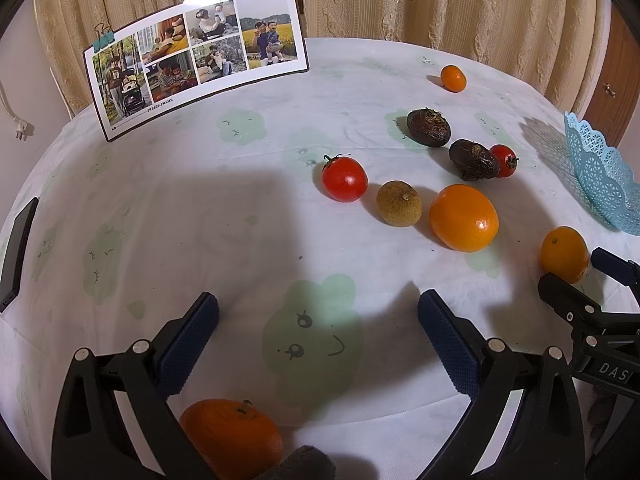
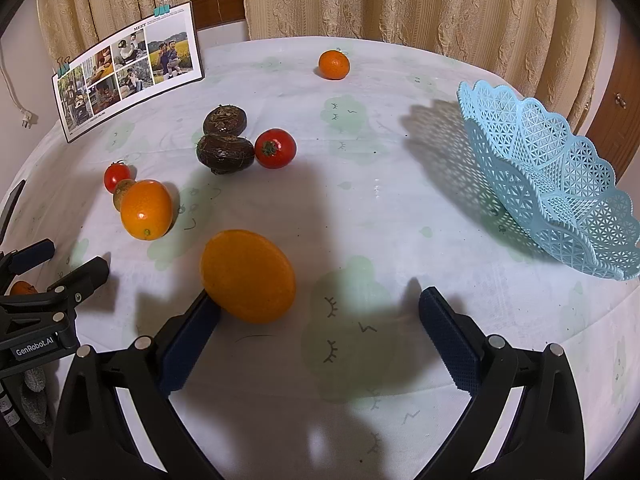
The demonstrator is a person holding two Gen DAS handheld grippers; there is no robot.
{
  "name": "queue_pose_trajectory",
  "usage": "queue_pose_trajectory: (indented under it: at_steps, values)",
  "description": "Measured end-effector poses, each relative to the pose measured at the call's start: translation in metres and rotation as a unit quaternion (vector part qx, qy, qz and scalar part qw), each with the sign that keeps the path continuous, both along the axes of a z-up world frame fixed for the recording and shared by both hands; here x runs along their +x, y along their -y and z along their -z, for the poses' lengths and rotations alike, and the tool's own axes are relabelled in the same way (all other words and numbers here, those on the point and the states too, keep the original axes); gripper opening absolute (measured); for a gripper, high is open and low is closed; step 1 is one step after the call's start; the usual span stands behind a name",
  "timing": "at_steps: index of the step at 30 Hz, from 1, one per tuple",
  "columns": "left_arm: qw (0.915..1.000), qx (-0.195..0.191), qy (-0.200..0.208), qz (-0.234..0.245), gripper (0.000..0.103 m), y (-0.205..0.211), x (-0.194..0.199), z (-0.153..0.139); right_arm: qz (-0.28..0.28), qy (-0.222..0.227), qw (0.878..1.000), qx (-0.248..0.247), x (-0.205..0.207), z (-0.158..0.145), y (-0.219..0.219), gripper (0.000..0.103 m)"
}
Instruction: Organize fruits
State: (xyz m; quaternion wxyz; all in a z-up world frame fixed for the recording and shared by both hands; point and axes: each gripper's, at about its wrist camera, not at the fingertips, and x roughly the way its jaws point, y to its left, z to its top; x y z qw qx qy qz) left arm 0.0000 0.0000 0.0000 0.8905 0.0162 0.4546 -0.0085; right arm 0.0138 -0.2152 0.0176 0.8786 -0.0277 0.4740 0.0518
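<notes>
Several fruits lie on the white tablecloth (image 1: 200,200). In the left wrist view: a tomato (image 1: 345,179), a brown longan (image 1: 399,203), an orange (image 1: 464,217), two dark brown fruits (image 1: 429,127) (image 1: 473,159), a second tomato (image 1: 505,160), a far mandarin (image 1: 453,78). My left gripper (image 1: 318,312) is open and empty; a mandarin (image 1: 232,436) lies under its left finger. My right gripper (image 2: 320,308) is open; an orange kumquat-like fruit (image 2: 248,276) rests against its left fingertip. A light blue basket (image 2: 560,184) stands right, empty.
A photo card (image 1: 196,56) with binder clips stands at the back left. A dark phone-like object (image 1: 16,256) lies at the left edge. Curtains hang behind the table. The left gripper shows in the right wrist view (image 2: 60,264).
</notes>
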Motion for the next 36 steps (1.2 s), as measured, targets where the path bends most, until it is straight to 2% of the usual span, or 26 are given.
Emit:
queue_pose_trajectory:
  at_steps: [14, 24, 36]
  values:
    - [1.0, -0.001, 0.0, -0.002, 0.098, 0.0, -0.0001, -0.0001, -0.002, 0.0, 1.0, 0.001, 0.0001, 0.001, -0.0002, 0.101]
    - [1.0, 0.0, -0.001, -0.009, 0.098, 0.0022, -0.0028, 0.0003, -0.025, -0.007, 1.0, 0.001, -0.0017, -0.0014, 0.0037, 0.101]
    - [0.9998, 0.011, 0.004, 0.015, 0.098, 0.0065, -0.0072, -0.002, -0.028, -0.009, 1.0, 0.003, -0.002, -0.0005, 0.0007, 0.101]
